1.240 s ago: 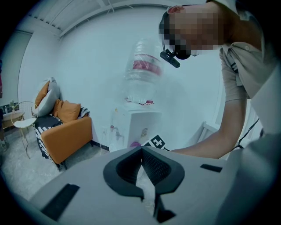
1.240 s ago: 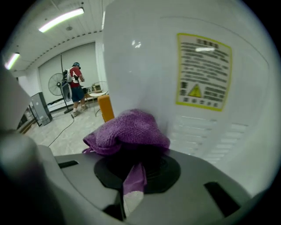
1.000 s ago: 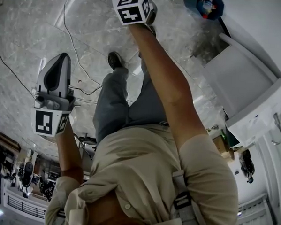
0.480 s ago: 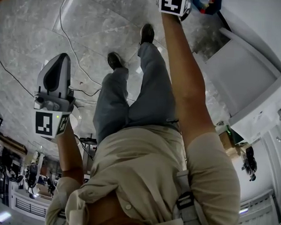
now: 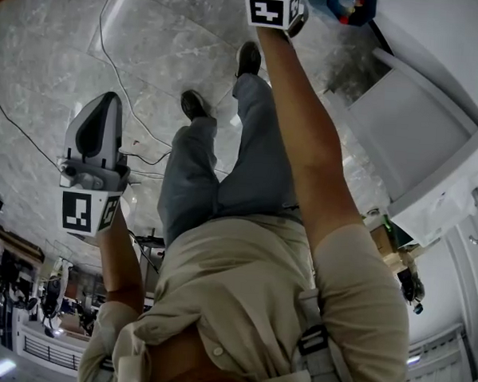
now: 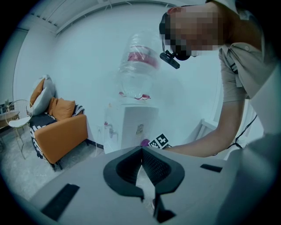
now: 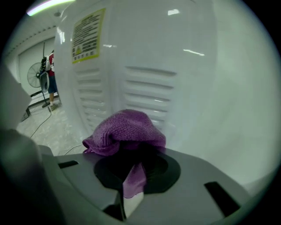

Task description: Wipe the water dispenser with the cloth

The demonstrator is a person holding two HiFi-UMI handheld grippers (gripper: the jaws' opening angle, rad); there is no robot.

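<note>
Cloth [image 7: 125,132]: purple, bunched, up against the white side panel of the water dispenser [image 7: 153,57].
Right claw [image 7: 131,176]: clamped on the cloth, a purple fold pinched between its jaws.
Panel: slatted vents [image 7: 145,88] just beyond the cloth; yellow label [image 7: 88,30] at far left.
Left claw [image 6: 141,165]: jaws together, nothing between them, well apart from the dispenser and facing it.
Bottle [image 6: 138,66]: clear, on top of the dispenser.
Sofa [image 6: 61,132]: orange, left of the dispenser.

A purple, seemingly knitted cloth [image 7: 125,132] is showing against the white ribbed plastic water dispenser [image 7: 175,79], which is wearing a yellow label [image 7: 88,33]; the upholstered sofa [image 6: 63,132] is showing orange.
</note>
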